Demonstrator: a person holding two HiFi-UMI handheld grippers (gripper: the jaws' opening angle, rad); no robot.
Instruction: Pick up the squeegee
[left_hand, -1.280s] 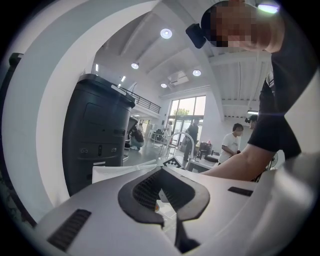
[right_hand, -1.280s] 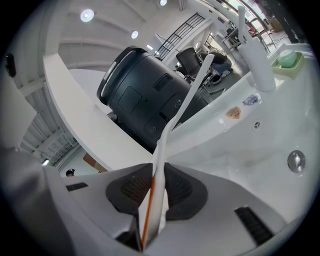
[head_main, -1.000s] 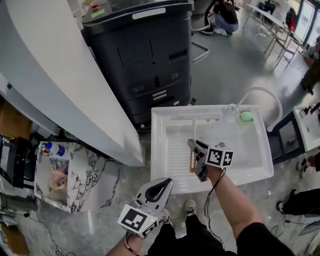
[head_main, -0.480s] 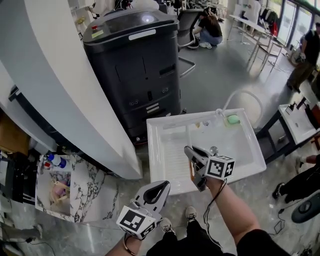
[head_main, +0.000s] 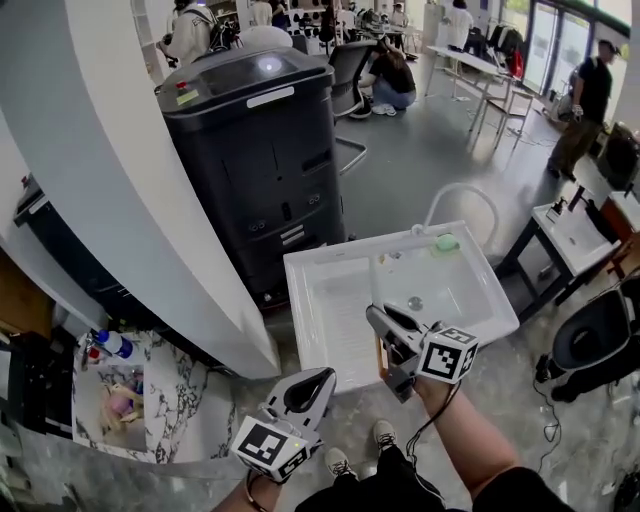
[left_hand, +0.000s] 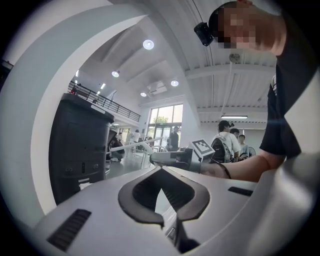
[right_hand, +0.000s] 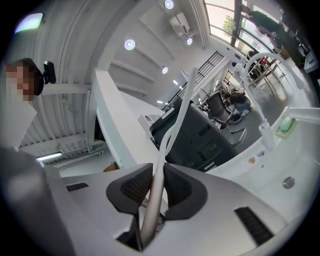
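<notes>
The squeegee (right_hand: 172, 129) has a white stem and an orange grip (head_main: 381, 354). My right gripper (head_main: 376, 320) is shut on that grip and holds it up in the air over the front rim of the white sink (head_main: 305, 305). In the right gripper view the stem runs up and away from between the pads (right_hand: 131, 190) of my right gripper (right_hand: 156, 186), blade end farthest. My left gripper (head_main: 320, 378) hangs lower left of the sink, shut with nothing in it. The left gripper view shows its pads (left_hand: 190, 192) together and the right gripper's marker cube (left_hand: 203, 147) beyond.
The sink carries a curved faucet (head_main: 460, 203), a green sponge (head_main: 446, 241) and a drain (head_main: 415, 303). A tall black machine (head_main: 262, 150) stands behind it, and a curved white wall (head_main: 110, 170) to the left. Bottles (head_main: 110, 345) sit on a marbled shelf. People stand far back.
My right gripper has lifted the squeegee up out of the sink basin toward the camera. The left gripper has risen a little. The head view has tipped up, showing more of the room.
</notes>
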